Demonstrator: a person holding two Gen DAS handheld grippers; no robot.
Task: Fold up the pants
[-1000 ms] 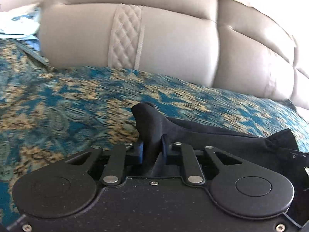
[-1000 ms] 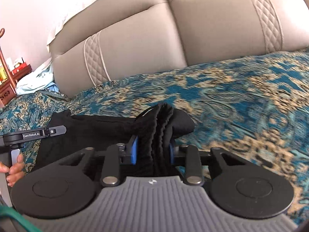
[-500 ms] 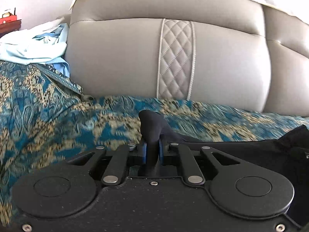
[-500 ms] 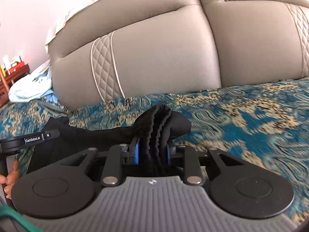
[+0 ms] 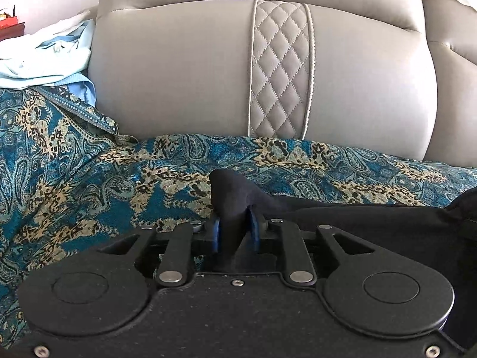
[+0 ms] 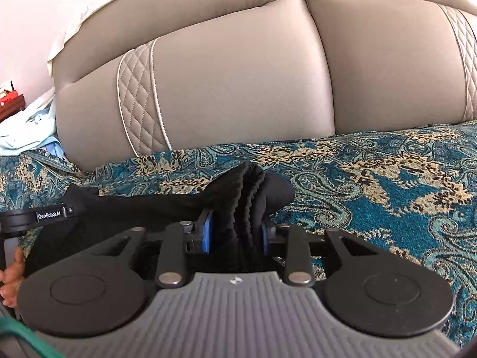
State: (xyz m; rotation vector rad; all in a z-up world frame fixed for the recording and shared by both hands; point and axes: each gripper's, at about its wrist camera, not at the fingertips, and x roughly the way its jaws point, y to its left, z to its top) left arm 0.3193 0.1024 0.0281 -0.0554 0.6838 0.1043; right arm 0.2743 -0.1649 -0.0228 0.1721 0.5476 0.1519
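The black pants (image 5: 342,217) lie on the teal and gold patterned bedspread (image 5: 89,179), stretched between my two grippers. My left gripper (image 5: 232,232) is shut on a thin corner of the pants that pokes up between its blue pads. My right gripper (image 6: 237,232) is shut on a thick, ribbed bunch of the pants (image 6: 247,191), seemingly the waistband. The fabric runs left from it towards the left gripper's handle (image 6: 38,216), which shows at the left edge with the person's fingers below it.
A padded beige headboard (image 5: 193,74) with quilted strips stands close ahead, across both views (image 6: 238,74). A light blue crumpled cloth (image 5: 44,56) lies at the bed's far left. A dark wooden nightstand (image 6: 9,104) stands beyond it.
Both grippers have moved forward towards the headboard, carrying the pants along; the headboard now fills more of each view. Both grips have stayed shut.
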